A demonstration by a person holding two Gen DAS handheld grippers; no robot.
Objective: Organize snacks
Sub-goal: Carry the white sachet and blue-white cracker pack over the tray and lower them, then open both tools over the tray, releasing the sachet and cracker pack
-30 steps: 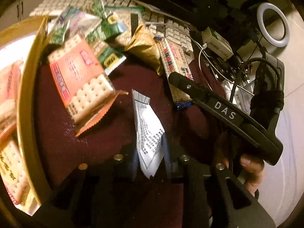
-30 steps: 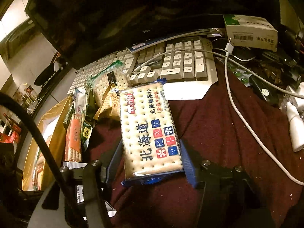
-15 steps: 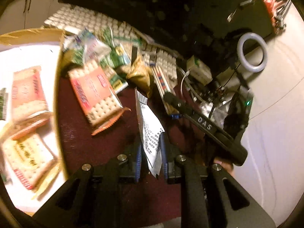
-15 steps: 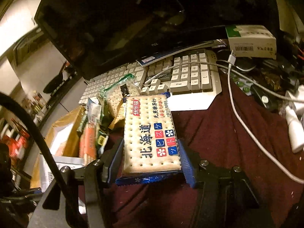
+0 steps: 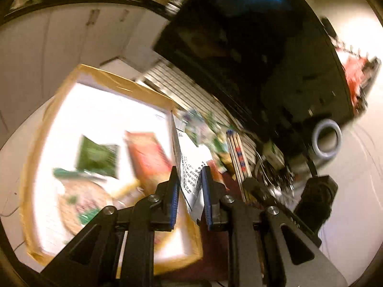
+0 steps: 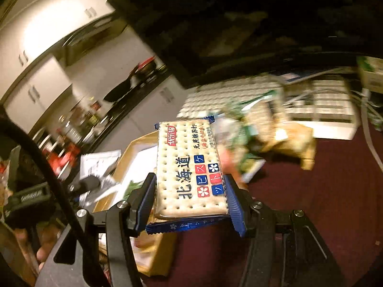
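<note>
Left gripper, tilted over the box at frame left, pinches a white packet; right gripper clasps a cracker pack at frame centre.

The cracker pack is pale cream dotted with tiny holes, with dark navy lettering, red and blue little squares and a navy wrapper edge. The sachet is white with fine black print. Maroon cloth on the desk, tan cardboard box, off-white keyboard.
</note>
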